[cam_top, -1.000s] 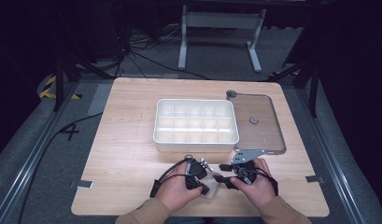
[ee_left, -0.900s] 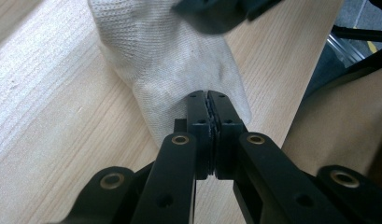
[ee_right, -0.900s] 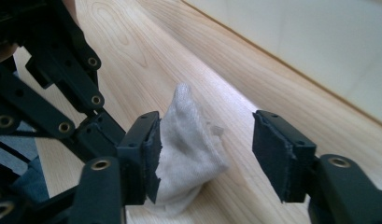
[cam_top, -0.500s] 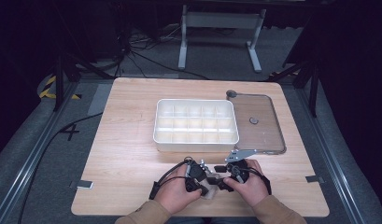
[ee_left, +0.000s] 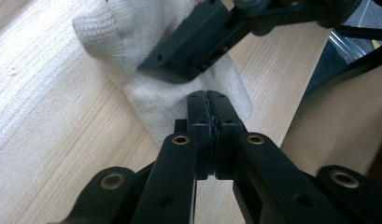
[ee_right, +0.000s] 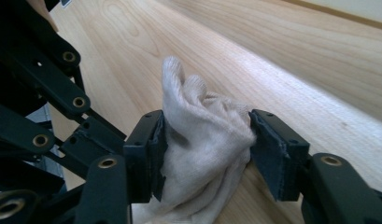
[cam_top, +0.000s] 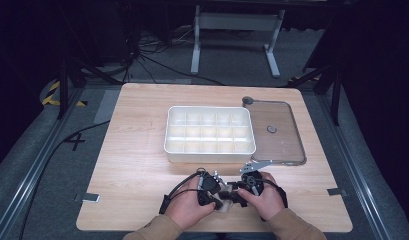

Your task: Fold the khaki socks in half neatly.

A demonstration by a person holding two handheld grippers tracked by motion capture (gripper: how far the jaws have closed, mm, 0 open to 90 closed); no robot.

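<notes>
A white knitted cloth [cam_top: 223, 205] lies bunched near the table's front edge, between my two grippers. My left gripper [ee_left: 208, 95] has its jaws together, pinching a thin edge of the cloth [ee_left: 132, 42]; from above it [cam_top: 216, 199] sits under the person's left hand. My right gripper [ee_right: 205, 135] stands wide around a thick fold of the cloth [ee_right: 188, 93]. Its jaws have just been closing, and both pads now press on the fabric. From above, the right gripper [cam_top: 233, 196] points left toward the other one.
A white compartment tray [cam_top: 209, 151] stands mid-table just beyond the hands. A clear lid [cam_top: 282, 135] lies flat to its right. The wooden table [cam_top: 132, 165] has bare room at left, and its front edge runs right below the hands.
The right hand has moved left and lower, up against the left gripper and the cloth. The left hand has stayed put.
</notes>
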